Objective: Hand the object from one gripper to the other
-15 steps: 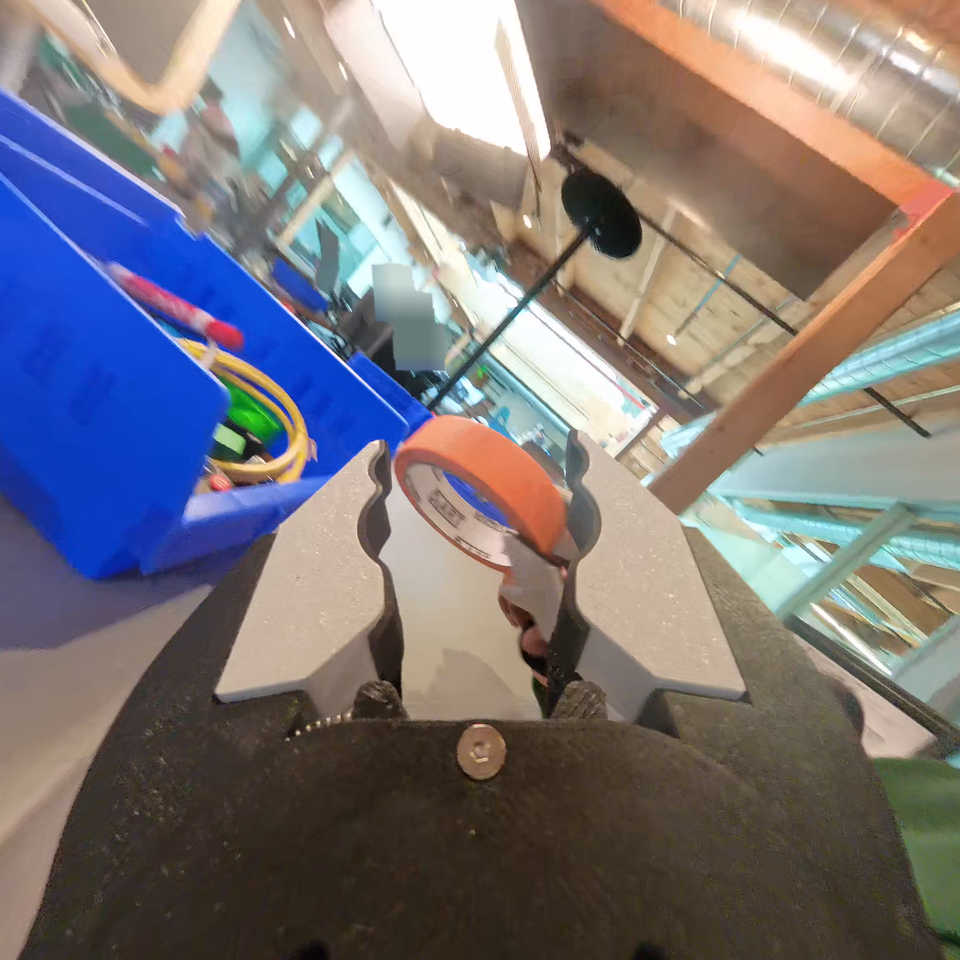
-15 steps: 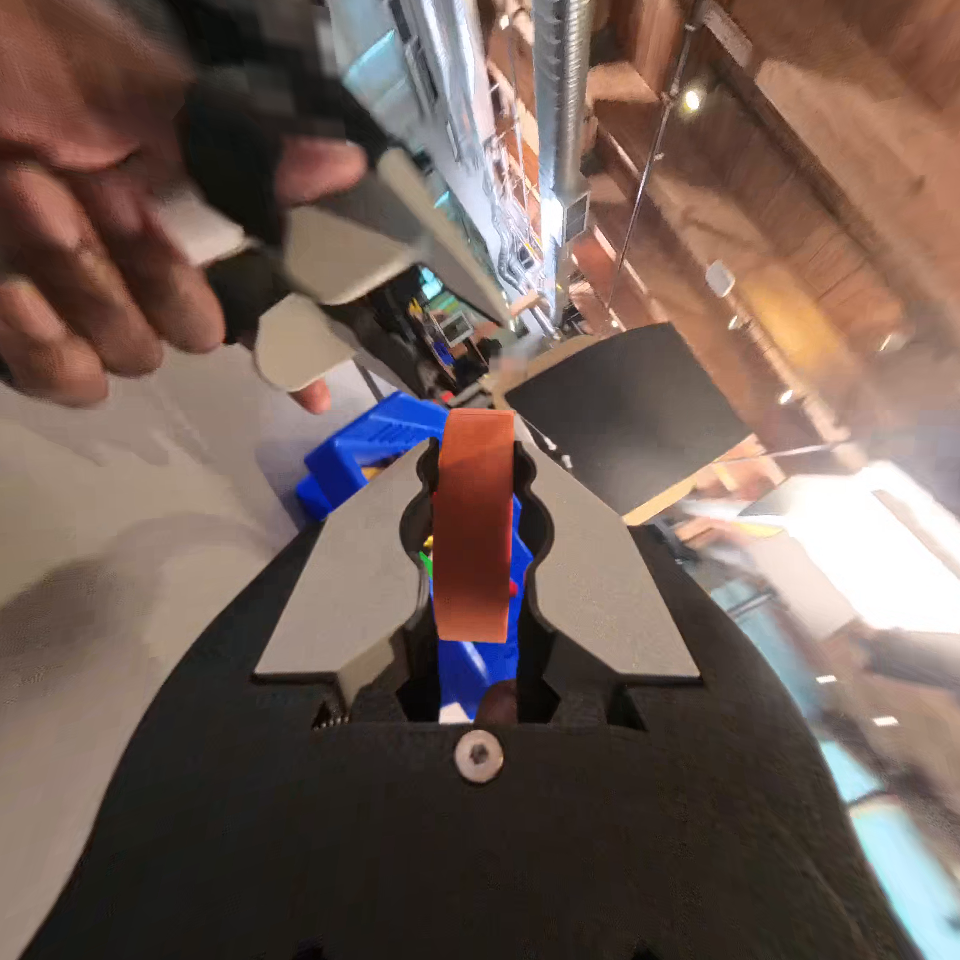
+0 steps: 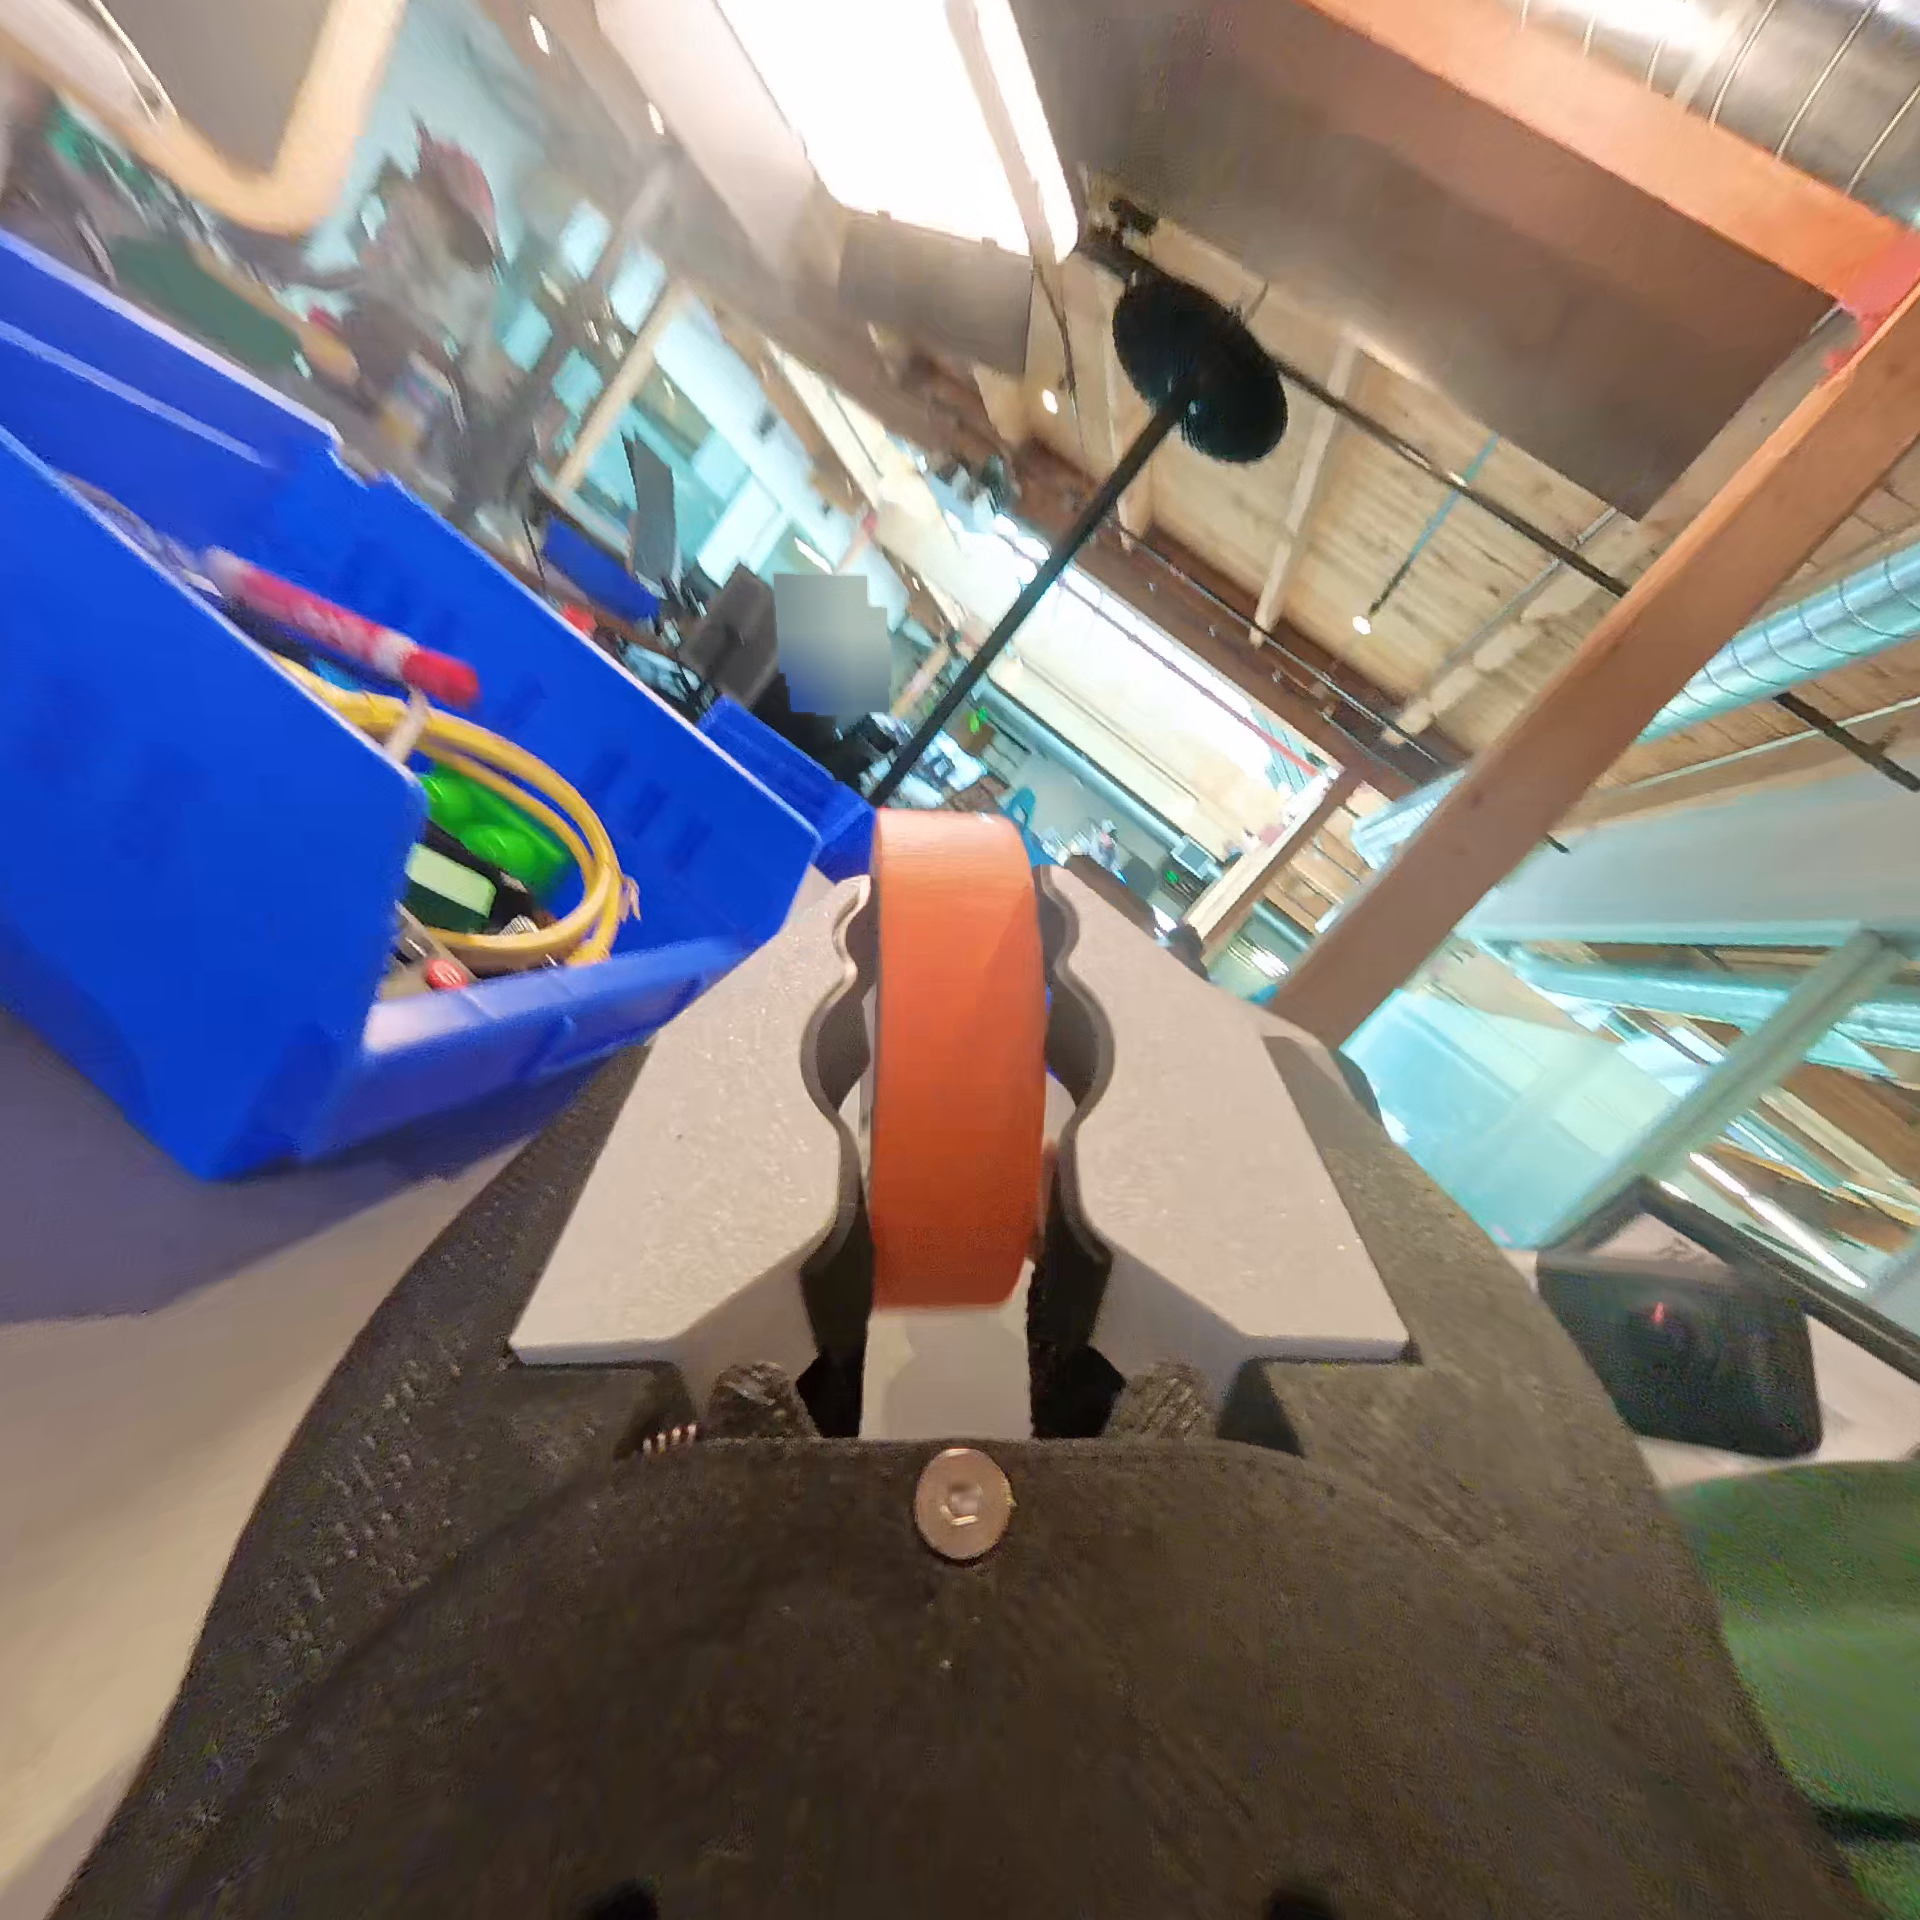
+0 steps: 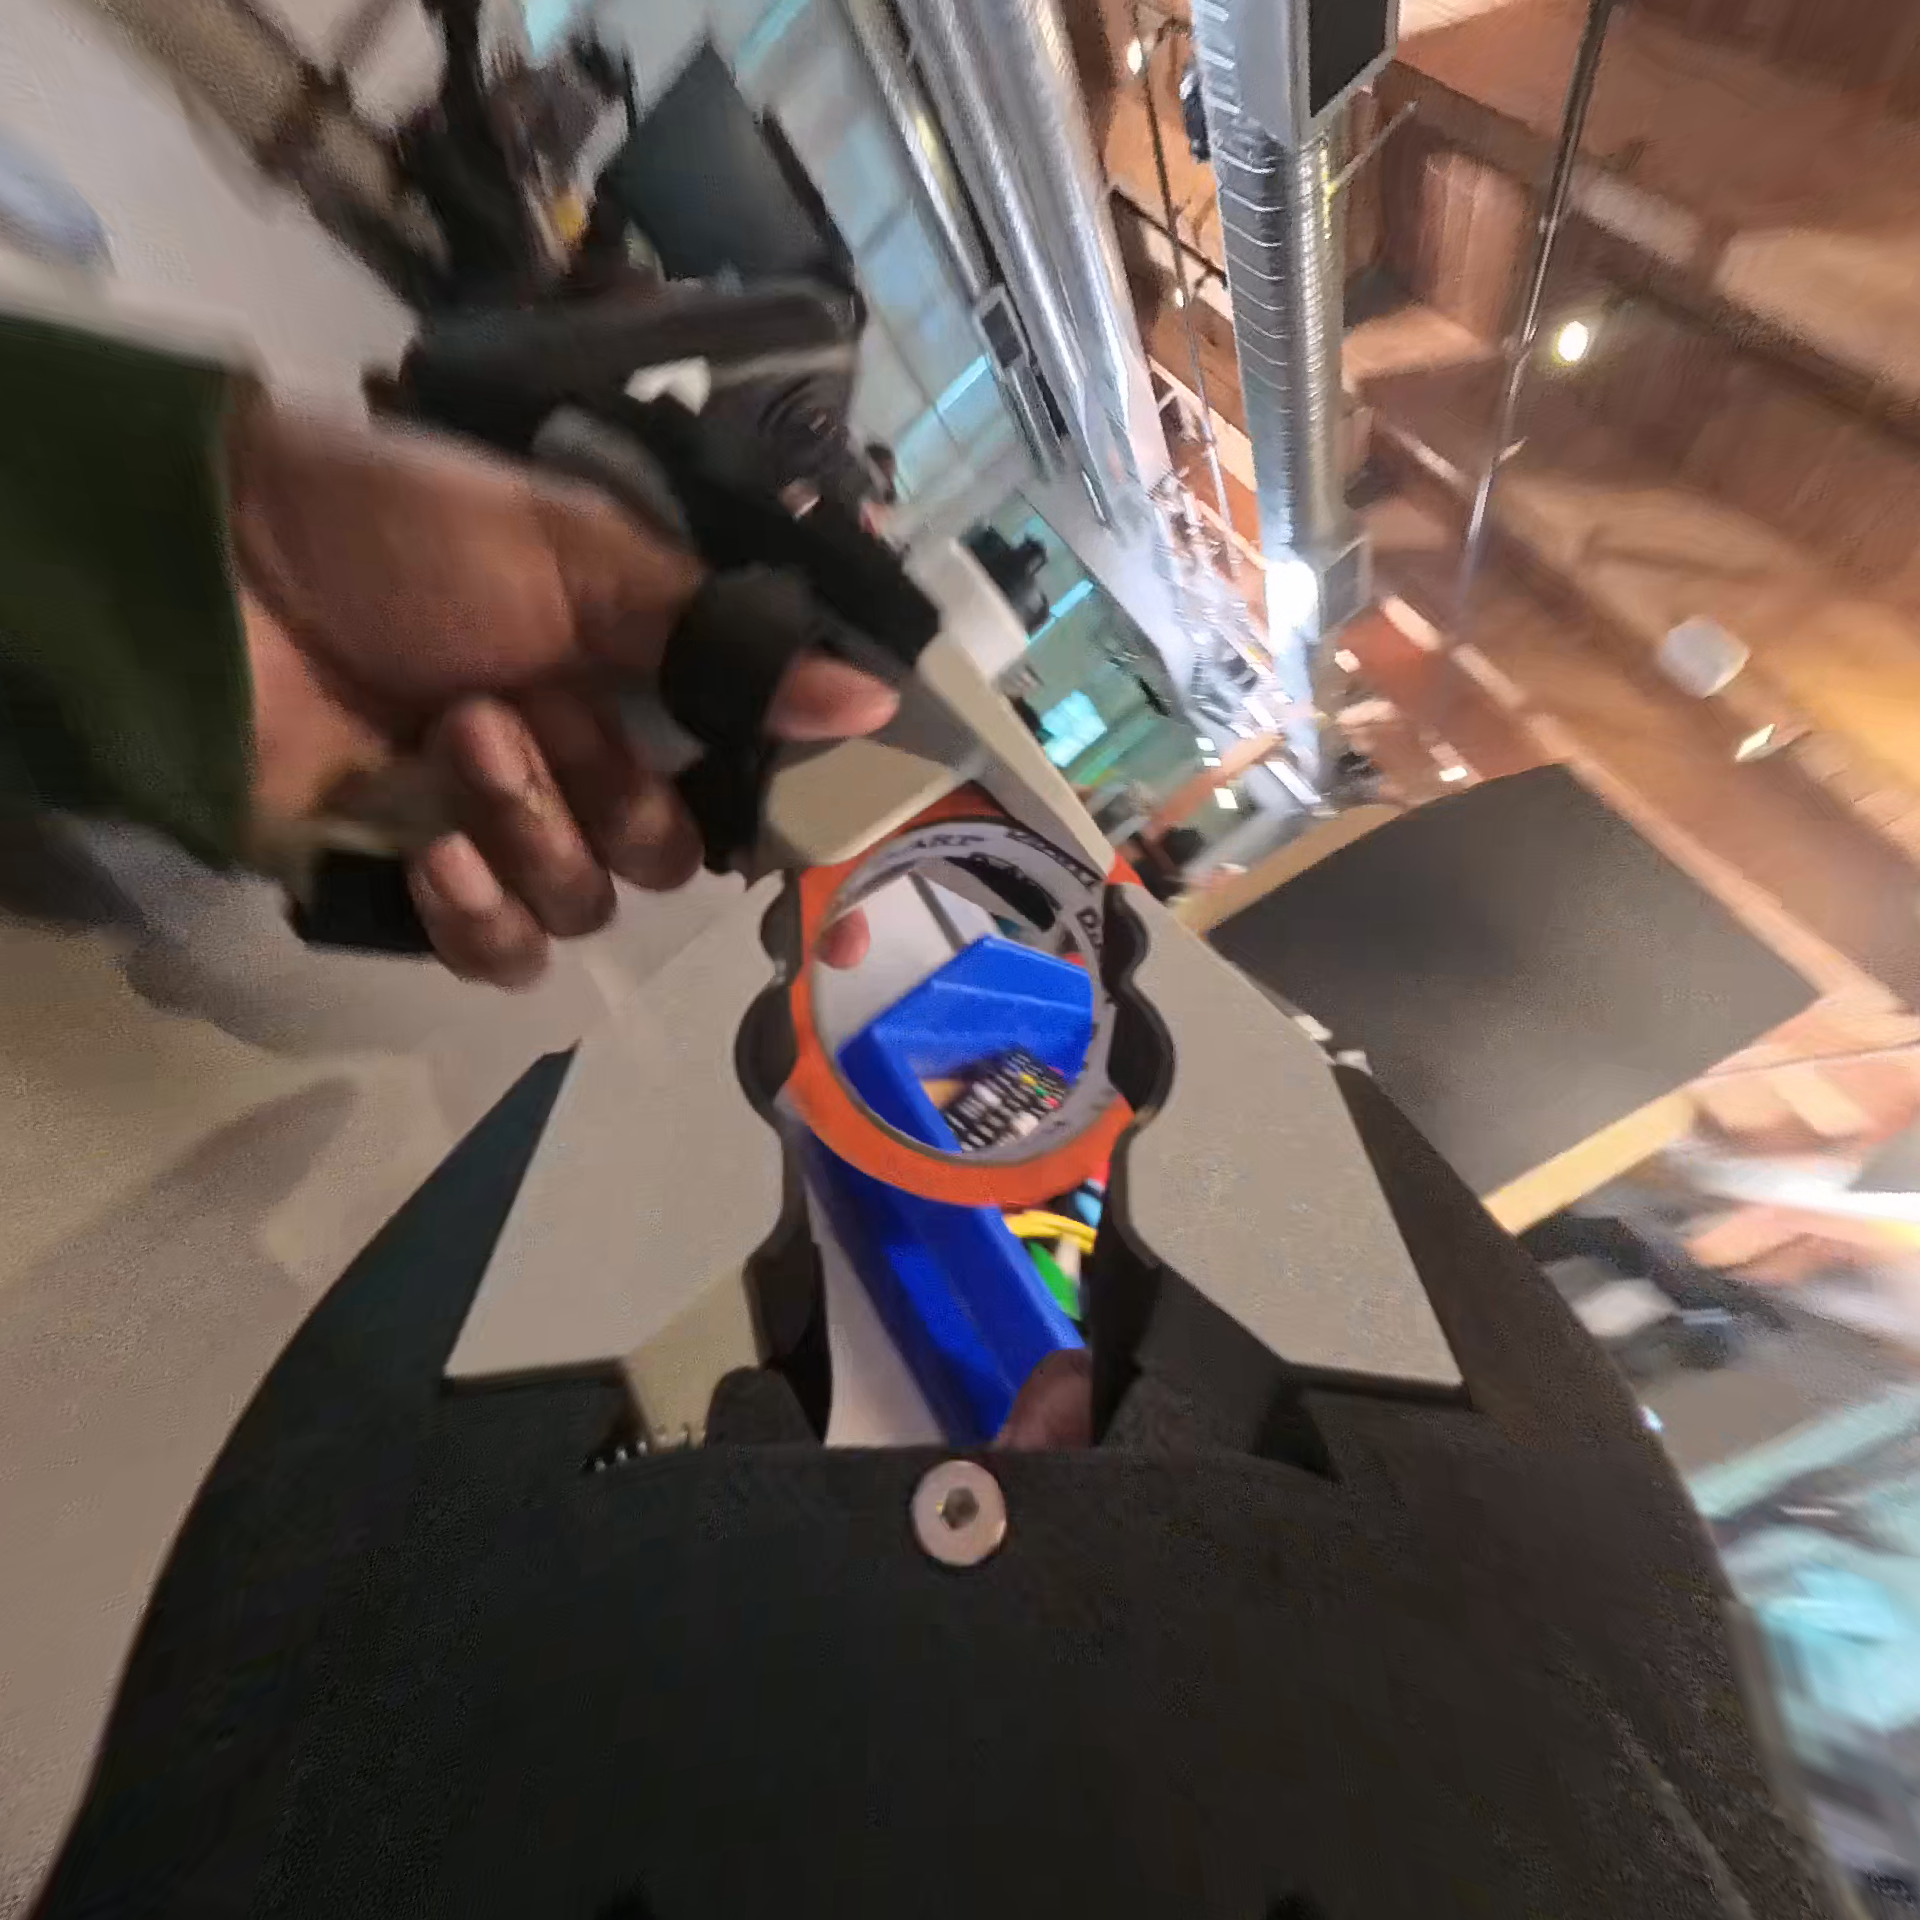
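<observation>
Tape roll, centre frame above the counter, is clamped edge-on by the left hand-held gripper; the right hand-held gripper looks spread around it, contact unclear. Early release or twisting could drop it.

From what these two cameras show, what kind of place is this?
Probably a workshop or lab in a converted industrial building: bare metal ducts and wooden beams run overhead, and a blue parts bin of cables and small items sits on the grey table.
</observation>
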